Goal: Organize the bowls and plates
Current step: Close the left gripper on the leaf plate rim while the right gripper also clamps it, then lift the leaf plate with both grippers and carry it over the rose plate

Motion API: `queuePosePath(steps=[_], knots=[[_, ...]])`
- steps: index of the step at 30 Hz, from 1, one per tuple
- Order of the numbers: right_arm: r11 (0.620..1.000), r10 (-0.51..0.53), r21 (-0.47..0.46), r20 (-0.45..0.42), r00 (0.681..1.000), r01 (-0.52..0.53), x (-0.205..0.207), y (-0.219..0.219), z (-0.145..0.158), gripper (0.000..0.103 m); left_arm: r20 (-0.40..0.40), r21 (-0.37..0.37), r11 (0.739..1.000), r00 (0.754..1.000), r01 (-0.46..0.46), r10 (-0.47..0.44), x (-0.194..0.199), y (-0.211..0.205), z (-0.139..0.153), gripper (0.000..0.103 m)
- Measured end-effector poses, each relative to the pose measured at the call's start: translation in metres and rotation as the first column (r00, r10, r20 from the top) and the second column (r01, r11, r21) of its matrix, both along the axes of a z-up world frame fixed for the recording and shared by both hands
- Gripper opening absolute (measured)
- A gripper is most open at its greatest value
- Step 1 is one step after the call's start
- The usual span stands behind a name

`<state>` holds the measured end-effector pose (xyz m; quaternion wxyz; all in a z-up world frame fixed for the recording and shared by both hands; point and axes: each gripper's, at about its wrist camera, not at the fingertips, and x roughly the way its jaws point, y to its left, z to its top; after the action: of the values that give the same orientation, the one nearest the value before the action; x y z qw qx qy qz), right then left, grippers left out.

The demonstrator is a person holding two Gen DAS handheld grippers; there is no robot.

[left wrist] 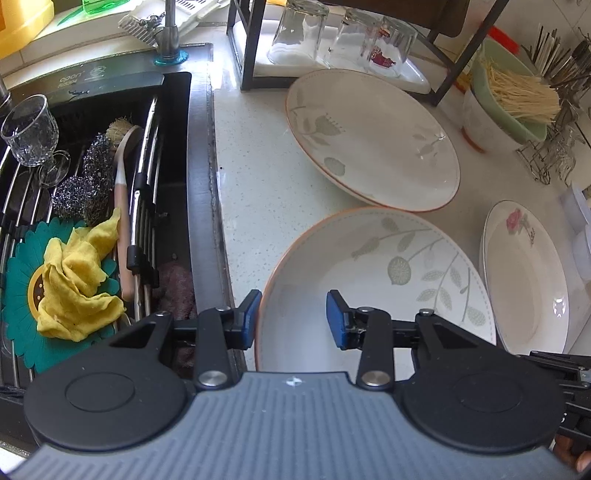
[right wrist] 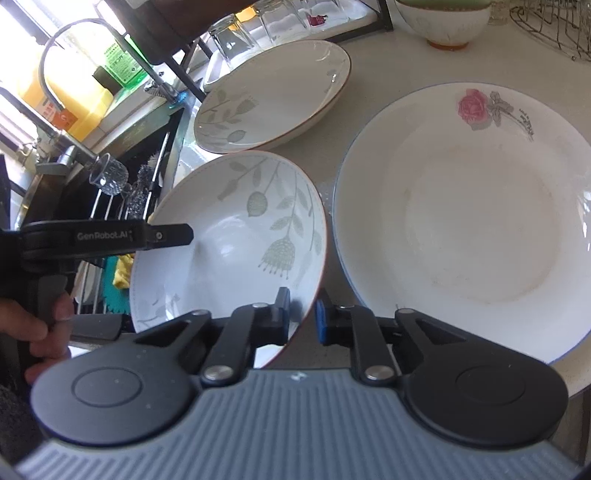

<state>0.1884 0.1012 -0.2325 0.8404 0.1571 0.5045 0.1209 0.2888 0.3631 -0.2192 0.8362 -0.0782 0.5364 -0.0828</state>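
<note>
A leaf-patterned plate (left wrist: pixel 369 280) with an orange rim is tilted, lifted above the counter. My left gripper (left wrist: pixel 291 317) is open, its fingers straddling the plate's left rim without closing on it. My right gripper (right wrist: pixel 302 314) is shut on the same plate (right wrist: pixel 229 236) at its right rim. A second leaf-patterned plate (left wrist: pixel 373 136) (right wrist: pixel 273 96) lies on the counter behind. A rose-patterned plate (left wrist: pixel 524 280) (right wrist: pixel 461 221) lies to the right.
A sink (left wrist: pixel 92 184) on the left holds a rack, a glass (left wrist: pixel 29 129), scrubbers, a brush and a yellow cloth (left wrist: pixel 74 288). Upturned glasses (left wrist: pixel 299 33) stand on a tray at the back. A green bowl (left wrist: pixel 509 96) and a wire rack (left wrist: pixel 554 147) sit at the right.
</note>
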Motion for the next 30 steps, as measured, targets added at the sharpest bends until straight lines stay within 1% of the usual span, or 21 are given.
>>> queuePosePath(steps=[3, 7, 11, 14, 18, 23, 27, 30], knots=[[1.000, 0.020, -0.002, -0.005, 1.000, -0.020, 0.002, -0.001, 0.001, 0.017, -0.025, -0.029, 1.000, 1.000, -0.003, 0.002, 0.002, 0.004, 0.000, 0.045], [0.999, 0.015, 0.052, -0.054, 0.998, -0.012, 0.011, -0.007, 0.001, 0.017, -0.050, -0.085, 0.996, 0.999, -0.005, 0.001, 0.004, 0.012, 0.004, 0.045], [0.997, 0.045, 0.066, -0.045, 0.998, -0.042, 0.013, -0.010, 0.013, 0.017, -0.050, -0.112, 0.994, 0.999, -0.010, 0.004, 0.000, 0.016, 0.019, 0.045], [0.993, 0.057, 0.107, -0.032, 0.998, -0.053, 0.013, -0.017, 0.025, 0.018, -0.044, -0.138, 0.990, 0.999, -0.014, 0.008, -0.003, 0.018, 0.032, 0.045], [0.991, 0.059, 0.117, 0.008, 0.998, -0.060, 0.011, -0.025, 0.042, 0.018, -0.035, -0.177, 0.984, 0.999, -0.024, 0.018, -0.004, 0.015, 0.045, 0.045], [0.993, 0.024, 0.110, 0.046, 0.999, -0.029, 0.010, -0.046, 0.052, 0.018, -0.022, -0.222, 0.975, 1.000, -0.003, -0.002, 0.003, -0.006, 0.058, 0.045], [0.995, -0.015, 0.103, 0.066, 0.998, 0.008, 0.012, -0.069, 0.058, 0.018, -0.026, -0.238, 0.971, 0.999, 0.021, -0.028, 0.010, -0.033, 0.061, 0.045], [0.996, -0.040, 0.085, 0.077, 0.996, 0.033, 0.014, -0.085, 0.059, 0.018, -0.039, -0.234, 0.972, 0.998, 0.037, -0.048, 0.017, -0.054, 0.058, 0.045]])
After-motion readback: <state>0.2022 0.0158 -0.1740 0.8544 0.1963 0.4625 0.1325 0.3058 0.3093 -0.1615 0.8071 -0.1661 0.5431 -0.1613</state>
